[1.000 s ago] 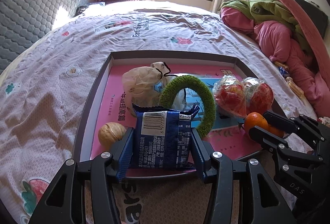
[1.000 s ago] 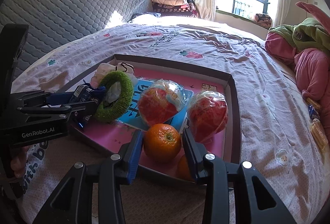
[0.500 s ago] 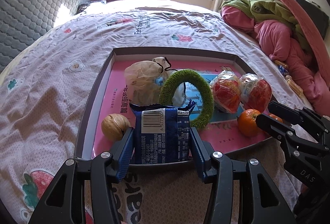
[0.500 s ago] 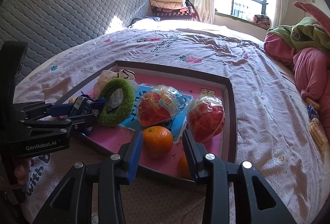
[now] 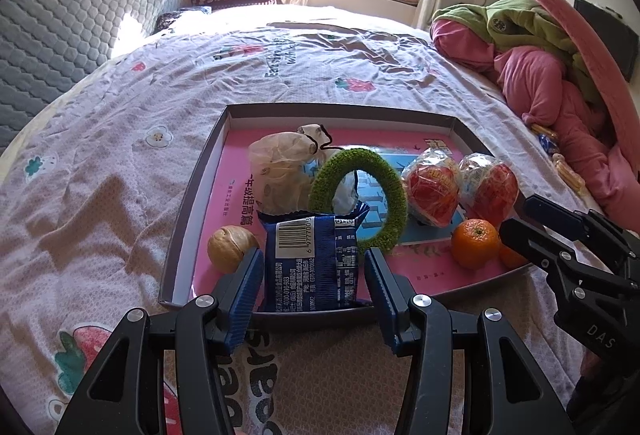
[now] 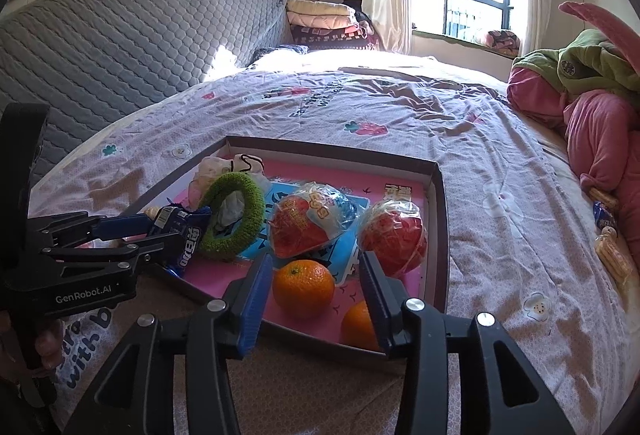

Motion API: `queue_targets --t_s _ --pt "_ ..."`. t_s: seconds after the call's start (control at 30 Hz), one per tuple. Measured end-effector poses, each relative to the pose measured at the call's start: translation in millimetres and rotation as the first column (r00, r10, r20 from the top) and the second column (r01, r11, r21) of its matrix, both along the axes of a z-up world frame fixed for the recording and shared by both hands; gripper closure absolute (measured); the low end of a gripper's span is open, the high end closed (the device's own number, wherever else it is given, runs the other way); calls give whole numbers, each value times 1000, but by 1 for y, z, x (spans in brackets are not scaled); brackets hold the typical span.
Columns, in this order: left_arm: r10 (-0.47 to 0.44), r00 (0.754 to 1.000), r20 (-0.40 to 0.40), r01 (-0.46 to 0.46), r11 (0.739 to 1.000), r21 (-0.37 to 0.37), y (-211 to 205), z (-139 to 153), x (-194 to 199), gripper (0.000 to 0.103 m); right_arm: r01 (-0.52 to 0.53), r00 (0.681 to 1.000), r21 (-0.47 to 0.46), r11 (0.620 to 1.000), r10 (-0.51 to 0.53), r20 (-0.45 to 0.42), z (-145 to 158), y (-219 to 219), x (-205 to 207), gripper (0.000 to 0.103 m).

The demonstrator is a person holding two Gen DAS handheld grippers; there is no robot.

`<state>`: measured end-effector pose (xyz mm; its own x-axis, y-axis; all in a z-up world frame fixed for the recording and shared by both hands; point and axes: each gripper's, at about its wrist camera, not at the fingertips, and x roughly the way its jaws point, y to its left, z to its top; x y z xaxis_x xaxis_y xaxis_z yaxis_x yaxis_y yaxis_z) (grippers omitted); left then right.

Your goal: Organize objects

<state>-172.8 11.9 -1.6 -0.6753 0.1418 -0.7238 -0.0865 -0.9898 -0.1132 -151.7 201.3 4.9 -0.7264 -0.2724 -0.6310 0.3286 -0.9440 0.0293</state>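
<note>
Snack packet (image 5: 312,263) between parted left tongs (image 5: 314,275) | orange (image 6: 303,287) between parted right tongs (image 6: 316,285)

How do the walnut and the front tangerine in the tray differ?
The walnut is tan and wrinkled; the front tangerine is bright orange and smooth. The walnut lies at the tray's left side, beside the blue snack packet; the tangerine lies at the right. Both are round and rest loose.

The tray (image 5: 192,195) is lined in pink, with a dark brown rim. A dark blue packet (image 5: 312,263) (a white barcode is printed on it), a green fuzzy ring (image 5: 396,195) and orange mandarins (image 6: 303,287) are seen. The bedsheet (image 5: 120,163) is patterned with flowers and strawberries on pale lilac.
</note>
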Motion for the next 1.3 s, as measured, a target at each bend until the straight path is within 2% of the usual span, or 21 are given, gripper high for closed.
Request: queue_targets --t_s 0.13,0.47,0.73,1.0,1.3 --pt "6 1000 -5 -6 1000 3 0 7 1 49 9 1000 -20 1000 -9 -5 3 4 1 53" --pt "16 999 -41 -16 1000 2 -1 29 12 40 42 999 -46 998 -43 -27 14 12 6 40" --pt "20 994 -108 -25 999 -44 6 55 31 34 52 996 -45 998 -55 -67 29 11 22 33" --pt "21 992 -127 -22 1000 -6 1 75 52 28 84 993 -83 993 -90 -76 43 13 37 26" --pt "36 987 -159 -38 999 -13 -6 90 78 26 115 988 -105 988 -125 -94 59 13 61 20"
